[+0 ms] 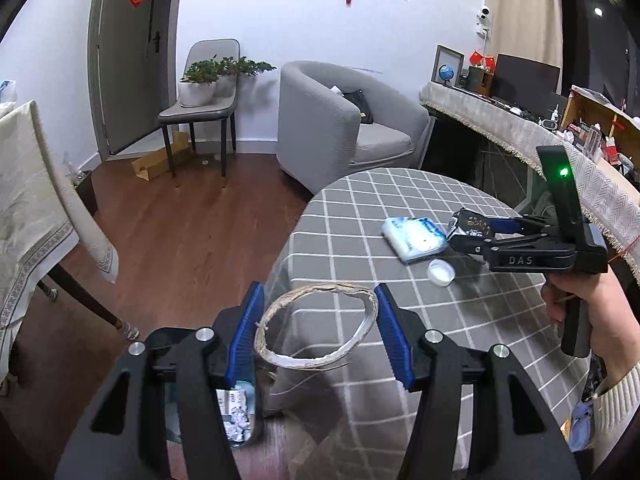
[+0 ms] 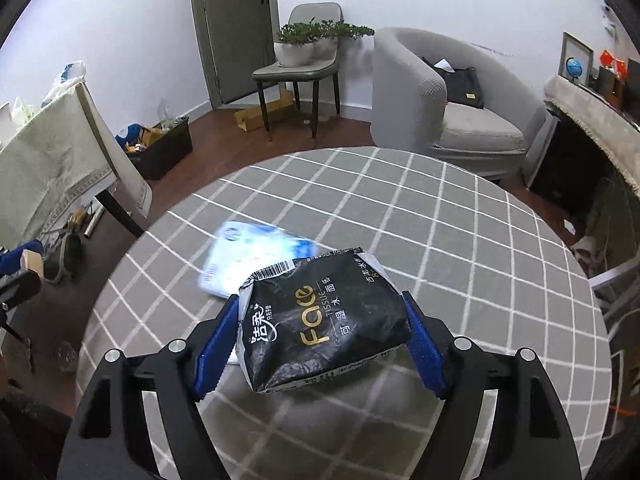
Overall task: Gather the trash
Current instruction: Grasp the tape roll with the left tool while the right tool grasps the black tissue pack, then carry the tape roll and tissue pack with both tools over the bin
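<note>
Grey checked cloth covers the round table [image 2: 440, 208], with wooden floor beyond its curved edge.

Nearest in the right wrist view, the right gripper [image 2: 320, 336] has its blue pads pressed on both sides of a black tissue pack [image 2: 324, 324], lifted clear of the cloth. The pack's long axis runs across the jaws, its barcoded, torn end pointing away and up toward the far rim. Just behind it a white-and-blue wipes pack [image 2: 256, 258] lies flat on the cloth, blurred.

In the left wrist view, the left gripper [image 1: 316, 336] stands half open around a worn tape ring [image 1: 316, 328]. The ring lies roughly level, its hole facing up; the left pad touches its rim, while I cannot tell whether the right pad does. A clear bag of crumpled paper [image 1: 238, 412] hangs below the left finger, at the table's near edge.

Farther right, a hand [image 1: 588, 312] holds the right gripper's handle upright, fingers aimed leftward and level over the table. A small white lid [image 1: 440, 273] sits below them.

Bare cloth stretches beyond; a grey armchair [image 2: 440, 100] stands past the far rim.
</note>
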